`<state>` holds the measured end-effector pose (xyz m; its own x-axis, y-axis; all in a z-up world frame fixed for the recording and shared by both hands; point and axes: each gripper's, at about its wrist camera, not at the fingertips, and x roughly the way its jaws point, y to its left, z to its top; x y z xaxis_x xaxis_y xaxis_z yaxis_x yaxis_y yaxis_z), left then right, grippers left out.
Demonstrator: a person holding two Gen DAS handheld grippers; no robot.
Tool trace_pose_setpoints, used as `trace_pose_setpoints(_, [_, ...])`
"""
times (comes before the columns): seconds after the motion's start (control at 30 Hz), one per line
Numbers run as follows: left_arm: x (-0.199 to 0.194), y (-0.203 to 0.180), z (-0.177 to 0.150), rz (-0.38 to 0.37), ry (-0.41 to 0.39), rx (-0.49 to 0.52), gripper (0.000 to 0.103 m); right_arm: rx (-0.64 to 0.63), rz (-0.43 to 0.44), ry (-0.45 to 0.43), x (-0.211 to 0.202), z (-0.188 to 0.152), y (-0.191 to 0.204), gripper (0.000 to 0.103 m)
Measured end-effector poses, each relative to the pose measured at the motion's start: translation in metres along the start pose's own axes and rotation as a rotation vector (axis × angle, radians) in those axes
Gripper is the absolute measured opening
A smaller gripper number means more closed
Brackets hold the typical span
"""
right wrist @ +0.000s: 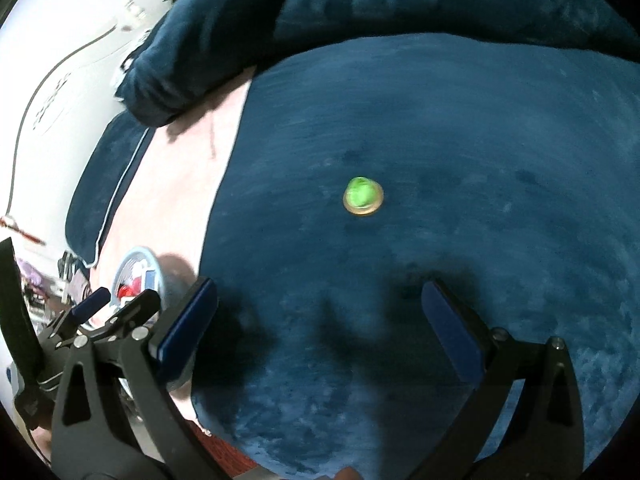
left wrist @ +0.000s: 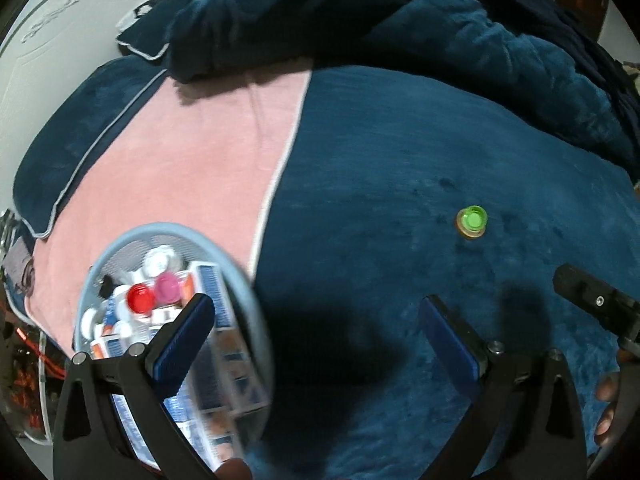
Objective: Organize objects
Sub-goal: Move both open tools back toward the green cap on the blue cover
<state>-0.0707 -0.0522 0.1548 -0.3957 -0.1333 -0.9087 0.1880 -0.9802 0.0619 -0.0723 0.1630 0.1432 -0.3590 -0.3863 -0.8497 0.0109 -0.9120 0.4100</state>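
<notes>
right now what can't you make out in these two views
- Print on the boxes in the basket: left wrist view, motion blur and the left gripper finger in front.
- Basket contents in the right wrist view: small, near the edge, behind the left gripper's fingers.
- Green-capped bottle: blurred in the right wrist view; seen from above, its body and label are hidden.
- Right gripper: only an edge shows in the left wrist view.

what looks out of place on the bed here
One green-capped bottle stands alone on the blue blanket, well apart from the round basket on the pink sheet that holds the other small bottles and boxes. Both grippers have their jaws open and empty.
</notes>
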Motion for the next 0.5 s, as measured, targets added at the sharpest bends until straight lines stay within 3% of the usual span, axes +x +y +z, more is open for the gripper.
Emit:
trace_pose_setpoints(0.37, [0.051,-0.046,-0.012,-0.068,0.081,0.08,0.102,0.02,-0.149,0.089,0.025,-0.005,-0.045,0.103])
trace_pose_setpoints(0.5, [0.082,-0.058,-0.024,-0.043,0.105,0.141,0.102,0.021,-0.253,0.148,0.049,-0.01,-0.066,0.103])
